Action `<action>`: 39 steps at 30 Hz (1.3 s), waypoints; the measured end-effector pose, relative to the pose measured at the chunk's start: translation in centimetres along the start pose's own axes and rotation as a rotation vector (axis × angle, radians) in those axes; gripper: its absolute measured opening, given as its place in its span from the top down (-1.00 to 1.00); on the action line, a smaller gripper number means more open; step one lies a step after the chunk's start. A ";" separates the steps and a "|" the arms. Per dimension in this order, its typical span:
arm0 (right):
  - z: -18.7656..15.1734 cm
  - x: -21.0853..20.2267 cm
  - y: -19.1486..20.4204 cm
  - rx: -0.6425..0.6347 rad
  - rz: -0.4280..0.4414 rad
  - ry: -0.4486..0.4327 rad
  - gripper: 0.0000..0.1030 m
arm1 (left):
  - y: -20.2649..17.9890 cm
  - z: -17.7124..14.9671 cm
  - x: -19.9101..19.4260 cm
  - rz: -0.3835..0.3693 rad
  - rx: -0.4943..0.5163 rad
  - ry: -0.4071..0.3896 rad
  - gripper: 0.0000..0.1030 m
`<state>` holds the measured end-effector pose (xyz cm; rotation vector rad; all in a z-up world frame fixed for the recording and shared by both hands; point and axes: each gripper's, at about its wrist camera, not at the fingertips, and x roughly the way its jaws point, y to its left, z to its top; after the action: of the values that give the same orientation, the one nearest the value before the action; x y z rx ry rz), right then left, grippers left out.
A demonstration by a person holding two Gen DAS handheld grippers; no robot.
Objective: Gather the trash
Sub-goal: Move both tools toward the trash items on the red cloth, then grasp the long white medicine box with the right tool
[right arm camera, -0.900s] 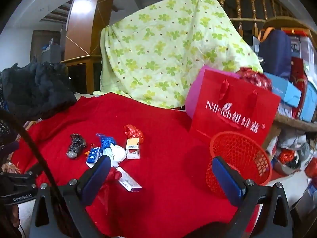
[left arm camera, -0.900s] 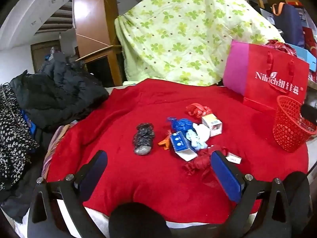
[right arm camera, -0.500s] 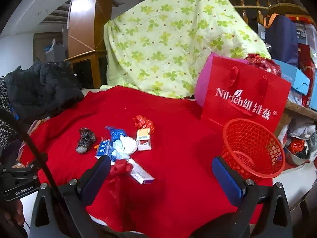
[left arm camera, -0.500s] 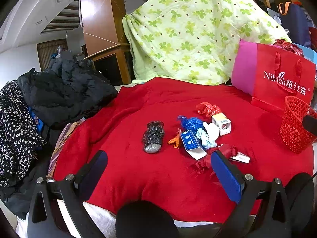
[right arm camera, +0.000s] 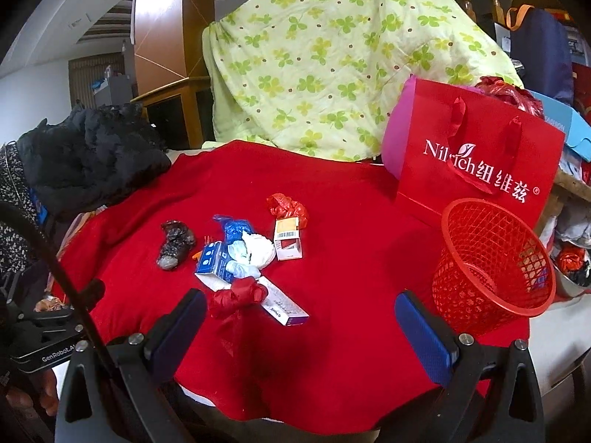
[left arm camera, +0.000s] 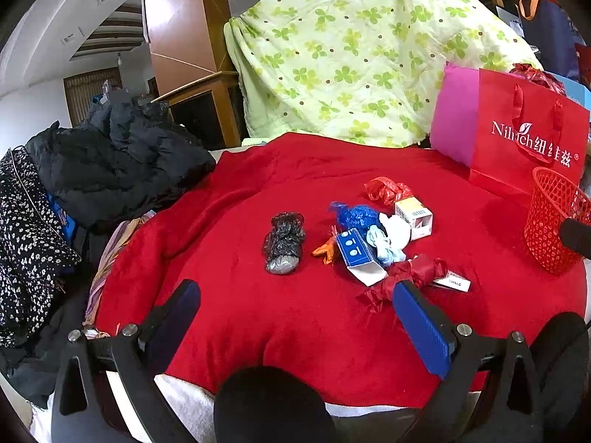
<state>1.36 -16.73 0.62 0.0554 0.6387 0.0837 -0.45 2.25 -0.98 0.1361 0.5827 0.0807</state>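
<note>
- A big red blanket (right arm camera: 351, 221) covers the table. All the trash lies in a small pile near the middle of it.
- Behind the blanket hangs a green flowery quilt (right arm camera: 332, 55). A heap of black coats (left arm camera: 118, 162) sits at the blanket's left edge.
- A red paper bag (right arm camera: 476, 162) stands at the back right of the blanket. Something red and shiny pokes out of its top, but most of what is inside is hidden.
- A red basket (right arm camera: 491, 265) stands just in front of the paper bag, at the right edge of the blanket. A small scrap shows low inside it through the holes; what it is cannot be made out. In the left view the basket is cut off at the side.
- The trash pile has a crumpled black bag (left arm camera: 282, 241) on its left, a blue and white box (left arm camera: 356, 254), a blue net (left arm camera: 354, 216), white tissue (right arm camera: 258, 249), a small carton (right arm camera: 288, 238), a red wrapper (right arm camera: 286, 205), a red ribbon (right arm camera: 236, 295) and a flat white box (right arm camera: 284, 304).
- The ribbon covers part of the flat white box.
- The left gripper (left arm camera: 295, 317) is wide open and holds nothing. It hangs over the near side of the blanket, and its right finger hides part of the ribbon.
- The right gripper (right arm camera: 301, 326) is wide open too, with nothing in it, over the blanket between the pile and the basket.
</note>
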 end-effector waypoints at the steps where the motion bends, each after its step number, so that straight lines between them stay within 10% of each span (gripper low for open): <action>1: 0.0 0.1 0.1 0.001 0.004 0.004 -1.00 | 0.0 -0.1 0.1 -0.001 -0.001 -0.001 -1.00; 30: -0.6 3.0 0.9 0.004 0.050 0.050 -1.00 | 0.5 -1.5 3.1 -0.022 -0.004 0.070 -1.00; 39: -1.8 5.8 -1.3 0.037 0.048 0.102 -0.99 | -0.4 -1.9 6.9 -0.200 -0.020 0.136 -1.00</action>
<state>4.99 -17.42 -4.34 0.1025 0.7410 0.1214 4.25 2.88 -6.34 0.0528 0.7282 -0.0987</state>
